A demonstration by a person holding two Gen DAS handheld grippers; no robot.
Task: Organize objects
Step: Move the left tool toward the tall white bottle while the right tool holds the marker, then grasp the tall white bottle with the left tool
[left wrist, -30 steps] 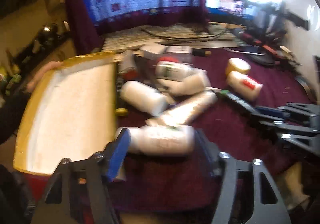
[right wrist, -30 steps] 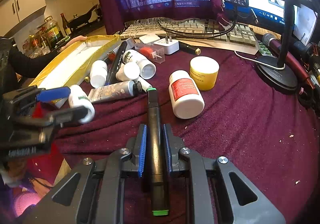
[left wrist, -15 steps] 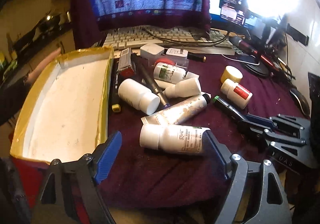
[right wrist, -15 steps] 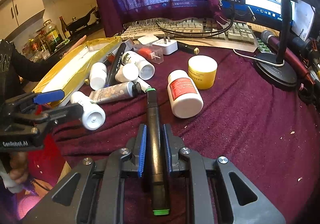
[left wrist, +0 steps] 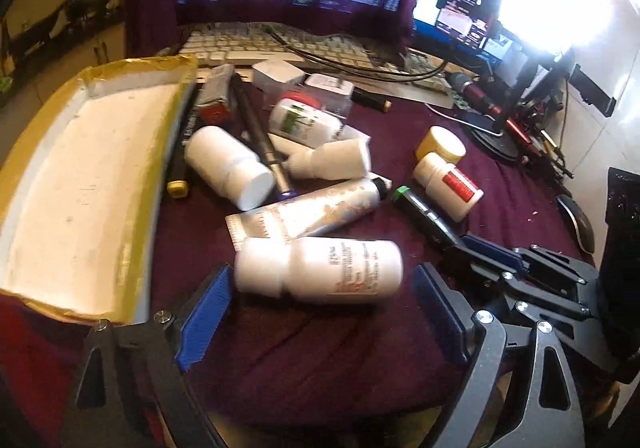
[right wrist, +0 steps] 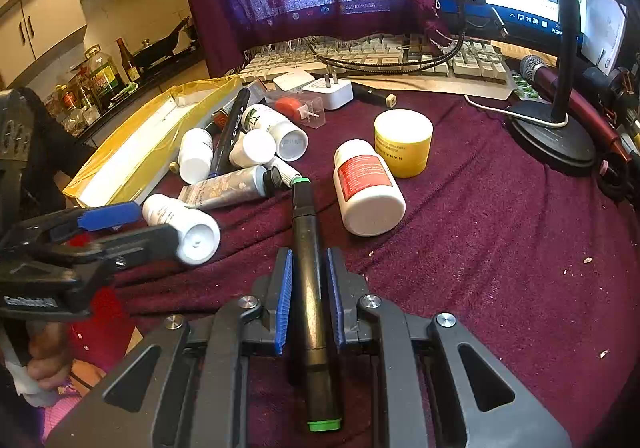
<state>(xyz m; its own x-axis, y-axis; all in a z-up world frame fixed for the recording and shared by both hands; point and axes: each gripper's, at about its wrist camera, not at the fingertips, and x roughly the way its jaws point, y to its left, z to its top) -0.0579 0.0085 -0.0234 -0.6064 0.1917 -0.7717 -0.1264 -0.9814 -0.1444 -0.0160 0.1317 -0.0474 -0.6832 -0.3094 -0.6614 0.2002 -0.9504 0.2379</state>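
- Surface [right wrist: 500, 248], maroon cloth cover; keyboard [right wrist: 400, 56] along the far edge.
- Tray [left wrist: 80, 184], yellow-rimmed with white floor, at the left edge.
- White bottle [left wrist: 320, 268], on its side near the front edge, just right of the tray's near corner, touching a silver tube [left wrist: 316, 208].
- Left hand-held gripper [left wrist: 320, 288]: released, jaws having just been opening; the white bottle lies between the blue pads, touching neither.
- Right hand-held gripper [right wrist: 308, 288]: clenched on a black marker [right wrist: 310, 288] with green ends, tip toward the clutter.
- Red-label bottle [right wrist: 368, 188] lies just right of the marker, against a yellow jar [right wrist: 404, 142].
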